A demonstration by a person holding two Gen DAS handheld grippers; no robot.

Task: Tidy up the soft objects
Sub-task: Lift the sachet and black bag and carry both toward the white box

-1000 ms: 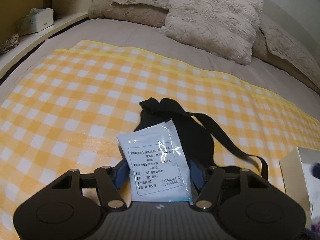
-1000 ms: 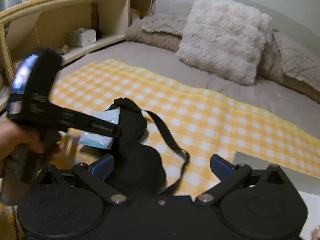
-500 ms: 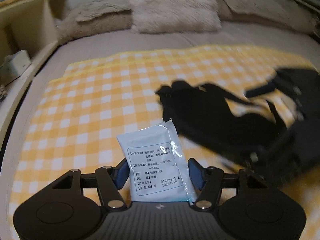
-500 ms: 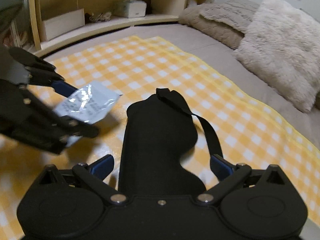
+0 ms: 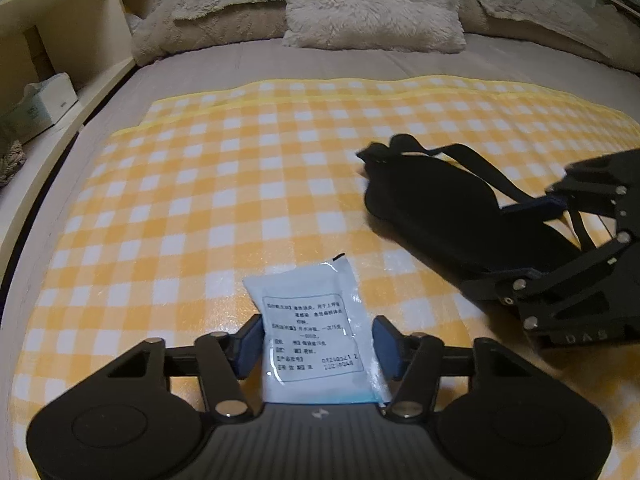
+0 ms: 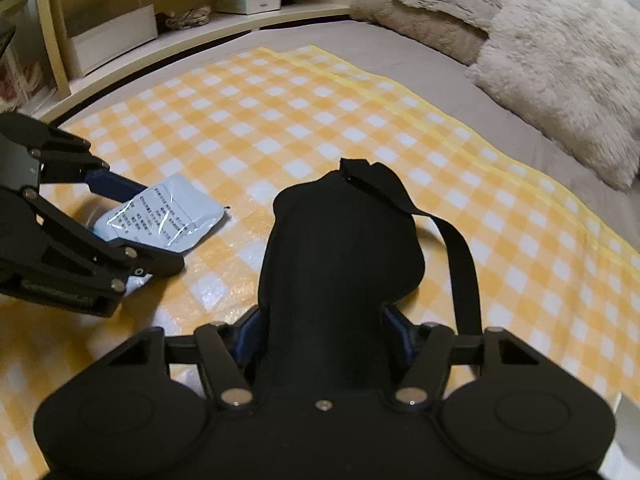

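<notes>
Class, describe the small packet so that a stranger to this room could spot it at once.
Start at the yellow checked blanket spread over the bed. At its near side, between the fingers of the left gripper, lies the packet. It is pale blue, glossy and printed with black text, unlike the plain black eye mask to its right.

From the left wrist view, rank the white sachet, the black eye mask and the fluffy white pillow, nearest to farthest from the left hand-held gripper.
1. White sachet, between the fingers of the left hand-held gripper.
2. Black eye mask, ahead to the right on the checked cloth.
3. Fluffy white pillow, at the far end of the bed.
</notes>
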